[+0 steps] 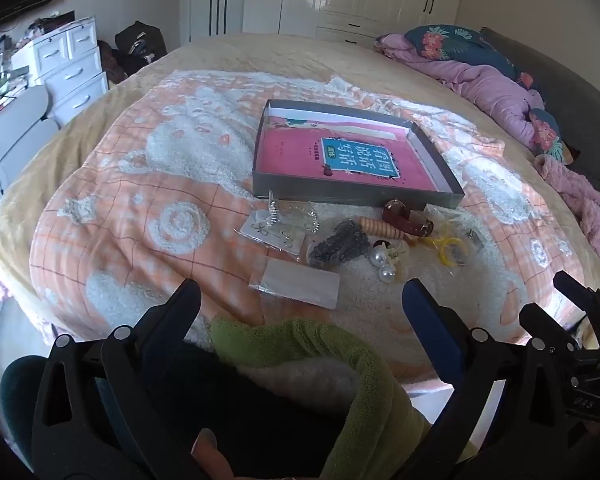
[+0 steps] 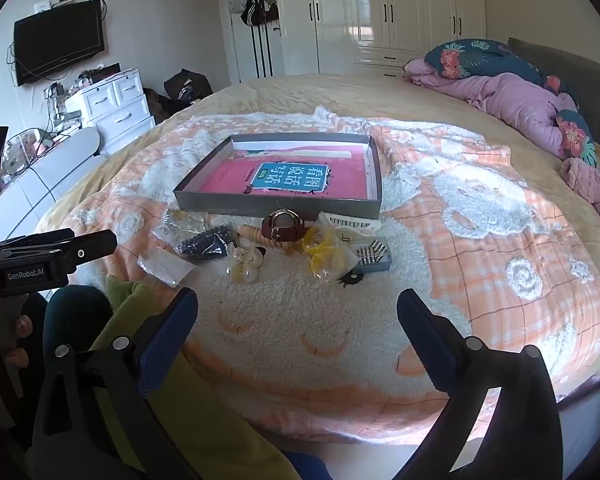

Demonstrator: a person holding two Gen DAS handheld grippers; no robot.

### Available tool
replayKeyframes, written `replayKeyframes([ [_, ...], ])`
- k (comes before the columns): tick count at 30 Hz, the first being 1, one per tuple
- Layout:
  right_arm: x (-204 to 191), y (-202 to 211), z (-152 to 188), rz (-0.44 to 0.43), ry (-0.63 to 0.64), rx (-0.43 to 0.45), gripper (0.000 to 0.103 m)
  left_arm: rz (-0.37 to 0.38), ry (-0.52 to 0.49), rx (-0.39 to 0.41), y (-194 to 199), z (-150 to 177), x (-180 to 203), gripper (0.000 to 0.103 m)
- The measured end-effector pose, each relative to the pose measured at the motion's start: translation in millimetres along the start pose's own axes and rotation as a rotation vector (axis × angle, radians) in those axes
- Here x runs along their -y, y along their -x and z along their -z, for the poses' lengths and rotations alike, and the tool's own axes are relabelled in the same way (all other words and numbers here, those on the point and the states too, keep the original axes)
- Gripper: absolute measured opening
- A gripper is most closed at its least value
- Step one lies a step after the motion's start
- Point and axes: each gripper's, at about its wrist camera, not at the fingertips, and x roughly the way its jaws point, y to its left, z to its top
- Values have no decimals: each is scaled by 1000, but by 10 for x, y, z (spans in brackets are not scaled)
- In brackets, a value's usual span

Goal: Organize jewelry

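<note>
Both my left gripper (image 1: pixel 300 300) and right gripper (image 2: pixel 298 308) hang open, empty. Nothing's sorted yet: the jewelry pile (image 2: pixel 276 240) lies beside the box (image 2: pixel 276 202).

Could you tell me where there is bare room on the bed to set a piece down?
Free: the white fleece patch between the right claw and the jewelry pile, and the blanket left of the gray box. Inside the box, the pink book is bare on top. Crowded: the strip before the box, from earring card to watch and yellow pieces.
</note>
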Motion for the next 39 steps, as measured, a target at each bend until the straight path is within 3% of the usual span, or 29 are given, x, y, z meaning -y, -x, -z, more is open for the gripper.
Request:
replayKeyframes([
  [39,-80,26,-29,-17,9,1,99,2,-29,22,72,1,71,95],
])
